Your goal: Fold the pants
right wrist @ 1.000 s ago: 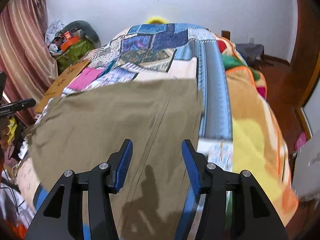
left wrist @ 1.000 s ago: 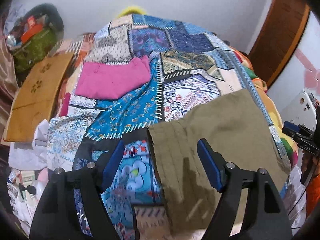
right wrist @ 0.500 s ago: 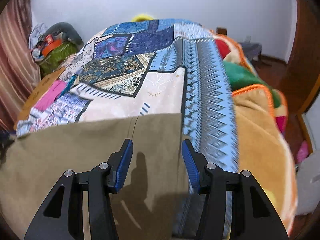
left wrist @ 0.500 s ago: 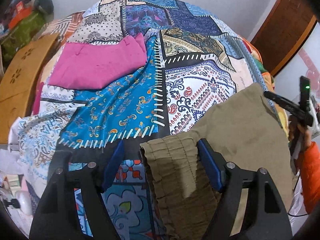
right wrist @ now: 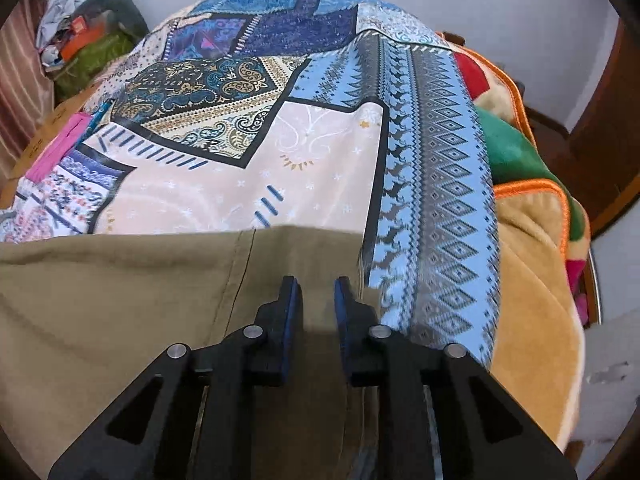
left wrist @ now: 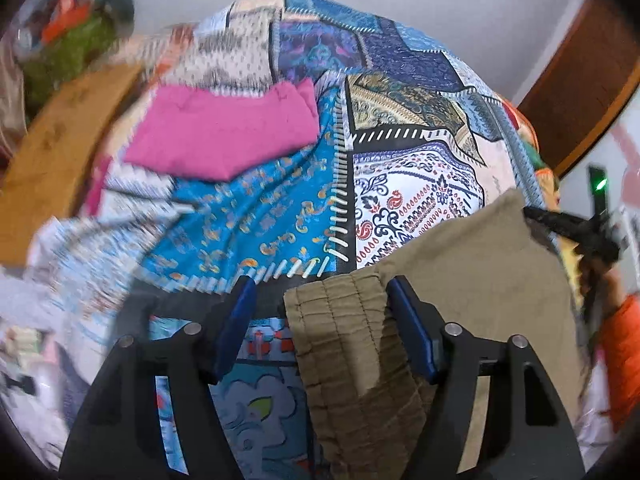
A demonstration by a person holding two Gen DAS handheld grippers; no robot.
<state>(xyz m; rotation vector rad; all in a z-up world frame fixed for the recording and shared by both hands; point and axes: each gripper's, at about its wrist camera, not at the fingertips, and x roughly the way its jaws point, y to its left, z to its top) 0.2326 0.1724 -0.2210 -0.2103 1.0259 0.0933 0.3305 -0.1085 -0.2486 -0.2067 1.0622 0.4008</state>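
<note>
Olive-green pants (left wrist: pixel 460 280) lie on the patchwork bedspread (left wrist: pixel 280 208). In the left wrist view my left gripper (left wrist: pixel 320 296) is open, its jaws on either side of the gathered elastic waistband (left wrist: pixel 340 332). In the right wrist view my right gripper (right wrist: pixel 318 292) has narrowed to a small gap over the pants (right wrist: pixel 120 300) near their far right corner; cloth lies between the jaws, but contact is unclear. The right gripper also shows at the right edge of the left wrist view (left wrist: pixel 568 224).
Folded pink cloth (left wrist: pixel 224 132) lies farther up the bed. A wooden board (left wrist: pixel 52 152) leans at the left. Coloured blankets (right wrist: pixel 532 208) hang at the bed's right side. A wooden door (left wrist: pixel 580 72) is at the right.
My right gripper's jaws have closed from wide apart to a narrow gap at the pants' corner. My left gripper stays open at the waistband, which has bunched up a little.
</note>
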